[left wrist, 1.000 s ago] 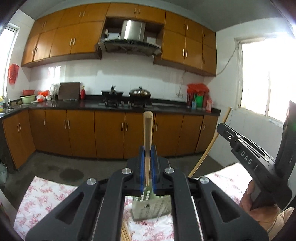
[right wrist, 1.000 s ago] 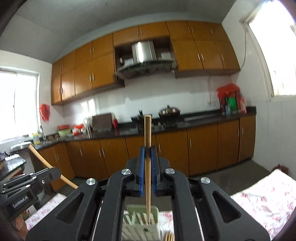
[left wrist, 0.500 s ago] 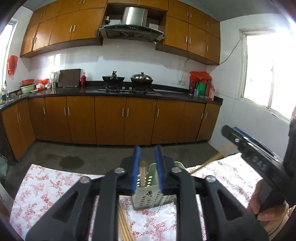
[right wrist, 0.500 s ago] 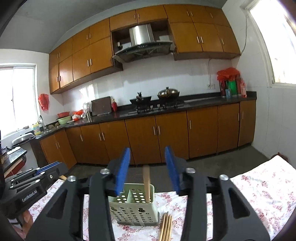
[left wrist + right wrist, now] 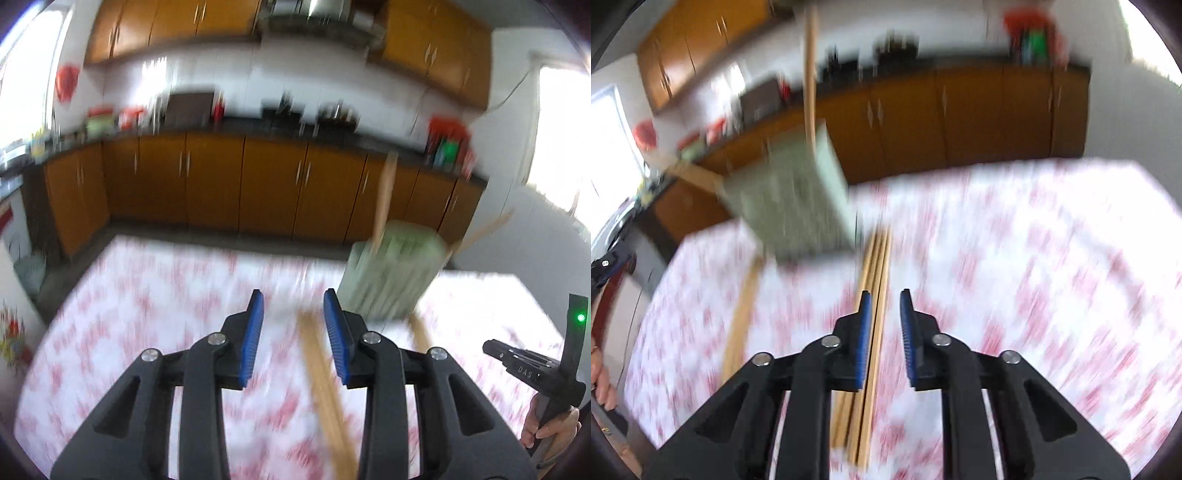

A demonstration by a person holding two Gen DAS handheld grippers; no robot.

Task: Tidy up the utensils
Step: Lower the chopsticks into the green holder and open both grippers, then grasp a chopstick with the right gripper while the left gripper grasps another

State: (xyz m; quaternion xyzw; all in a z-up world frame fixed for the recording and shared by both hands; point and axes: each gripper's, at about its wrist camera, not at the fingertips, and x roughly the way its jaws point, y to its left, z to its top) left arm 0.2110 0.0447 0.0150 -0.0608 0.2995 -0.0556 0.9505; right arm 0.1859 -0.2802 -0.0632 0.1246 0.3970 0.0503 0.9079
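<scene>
Both views are motion-blurred. A pale green perforated utensil holder [image 5: 391,273] stands on the floral tablecloth, with wooden sticks [image 5: 384,199] leaning out of it; it also shows in the right wrist view [image 5: 790,199]. Loose wooden chopsticks [image 5: 325,387] lie on the cloth in front of it, also in the right wrist view [image 5: 873,325]. My left gripper [image 5: 293,325] is open and empty above them. My right gripper [image 5: 885,321] is open and empty, low over the chopsticks. The right gripper's body shows at the left view's right edge [image 5: 532,369].
A single wooden stick [image 5: 742,314] lies left of the bundle on the red-and-white floral cloth [image 5: 1034,258]. Brown kitchen cabinets [image 5: 207,181] and a dark counter run behind the table. A window is at the right.
Both grippers released their sticks into the green holder, opened wide, and swung down toward the table. The holder has shifted off-centre in both views.
</scene>
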